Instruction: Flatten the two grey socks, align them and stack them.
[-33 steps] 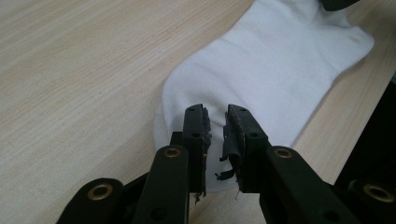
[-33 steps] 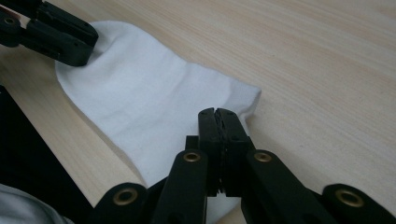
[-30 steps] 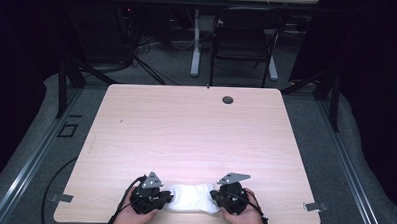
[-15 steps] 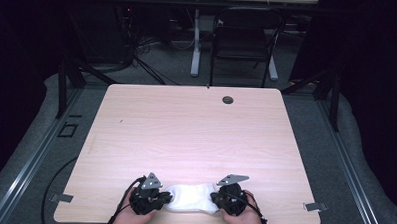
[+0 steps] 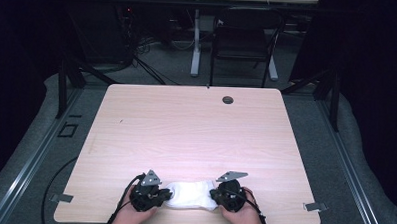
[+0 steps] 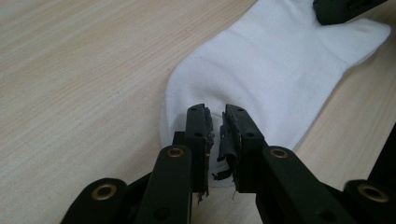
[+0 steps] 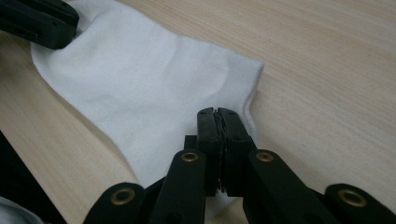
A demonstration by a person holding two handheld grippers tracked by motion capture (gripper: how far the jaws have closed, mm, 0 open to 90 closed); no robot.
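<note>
Both grippers have barely shifted. Left gripper (image 5: 166, 195) and right gripper (image 5: 214, 195) each clamp an end of the white sock (image 5: 191, 195), lying near the table's (image 5: 196, 127) near edge. Bare tabletop extends far, left and right.

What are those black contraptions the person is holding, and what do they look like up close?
Two hand-held tools. Each claw, left and right, has two black fingers with brass-coloured rivets and worn, frayed pads. A grey three-cornered plate tops each, and a black cable trails off.
</note>
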